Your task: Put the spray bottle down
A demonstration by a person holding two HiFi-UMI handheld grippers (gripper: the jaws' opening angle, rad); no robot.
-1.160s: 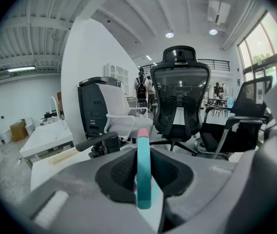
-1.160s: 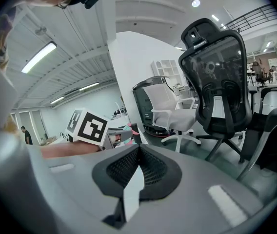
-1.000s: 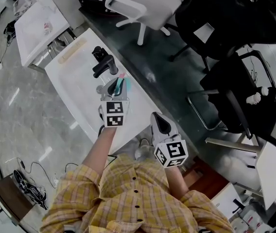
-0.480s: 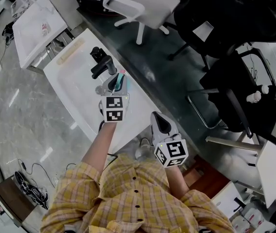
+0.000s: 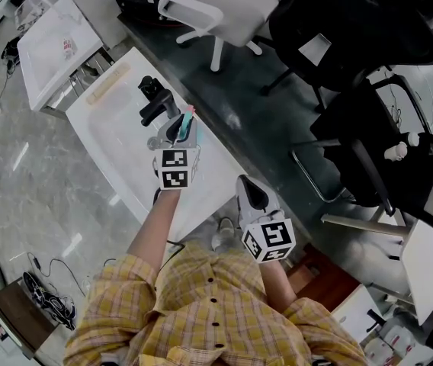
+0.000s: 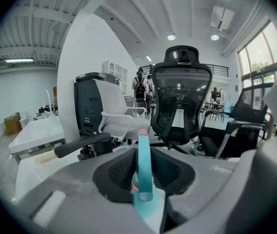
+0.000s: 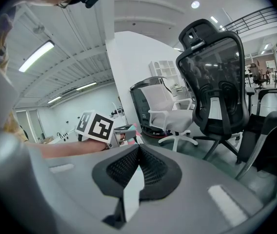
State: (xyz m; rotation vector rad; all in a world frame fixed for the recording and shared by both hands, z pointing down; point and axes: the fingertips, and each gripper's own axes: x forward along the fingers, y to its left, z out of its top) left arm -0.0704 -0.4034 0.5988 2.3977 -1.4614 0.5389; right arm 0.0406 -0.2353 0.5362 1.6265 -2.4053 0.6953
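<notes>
No legible text or numbers. Red print [image 5: 68, 46] on far white table [image 5: 45, 59] too small to read (marker cubes [image 5: 175, 168]: square patterns only).

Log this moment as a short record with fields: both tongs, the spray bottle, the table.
left tongs: opening; pads stand clear of the bottle head between them
right tongs: shut, empty, held apart from the bottle
spray bottle: teal head upright between the left tongs, over the table
white table: also carries a black lever-shaped object just beyond the bottle
bottle base: hidden by the tongs; cannot tell whether it rests on the table
task state: release appears under way
</notes>
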